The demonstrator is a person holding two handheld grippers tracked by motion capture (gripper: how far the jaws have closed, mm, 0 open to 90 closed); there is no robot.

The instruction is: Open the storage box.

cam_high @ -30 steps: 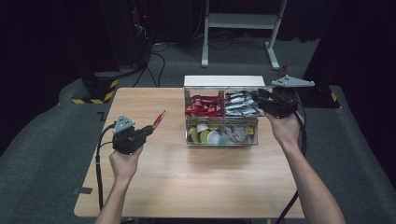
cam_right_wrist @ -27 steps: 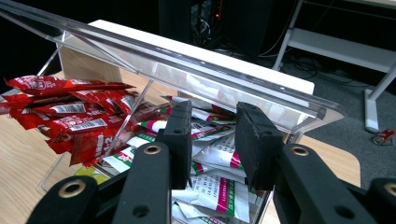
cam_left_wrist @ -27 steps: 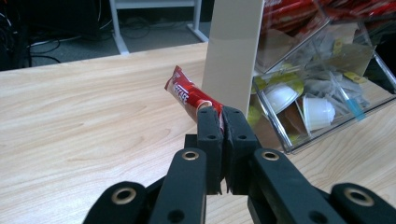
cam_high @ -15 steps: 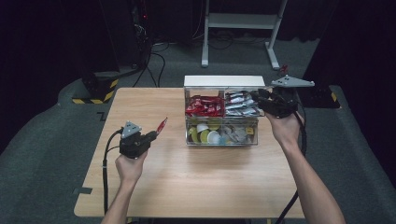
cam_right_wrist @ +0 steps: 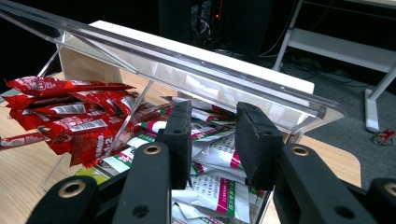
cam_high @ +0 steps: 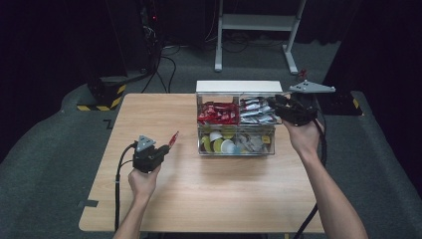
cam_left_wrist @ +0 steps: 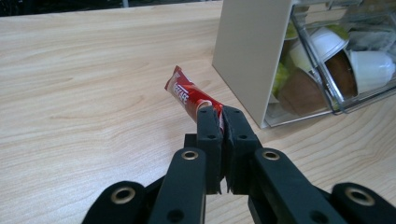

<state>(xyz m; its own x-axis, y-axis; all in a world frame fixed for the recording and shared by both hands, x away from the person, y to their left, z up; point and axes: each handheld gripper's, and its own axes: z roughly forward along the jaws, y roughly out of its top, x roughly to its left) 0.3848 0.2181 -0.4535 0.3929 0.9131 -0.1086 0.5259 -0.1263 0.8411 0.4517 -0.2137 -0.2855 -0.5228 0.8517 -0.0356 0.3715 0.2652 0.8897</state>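
My left gripper (cam_left_wrist: 222, 116) pinches one end of a red coffee stick sachet (cam_left_wrist: 189, 97), holding it just above the wooden table (cam_high: 224, 194) beside the clear organizer box (cam_high: 236, 149). My right gripper (cam_right_wrist: 217, 135), jaws apart, holds up the box's clear lid (cam_right_wrist: 187, 70) over the white sachets (cam_right_wrist: 210, 186).

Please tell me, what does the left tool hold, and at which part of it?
The left tool holds a red sachet by one end, clamped between its jaws; the rest sticks out forward above the table.
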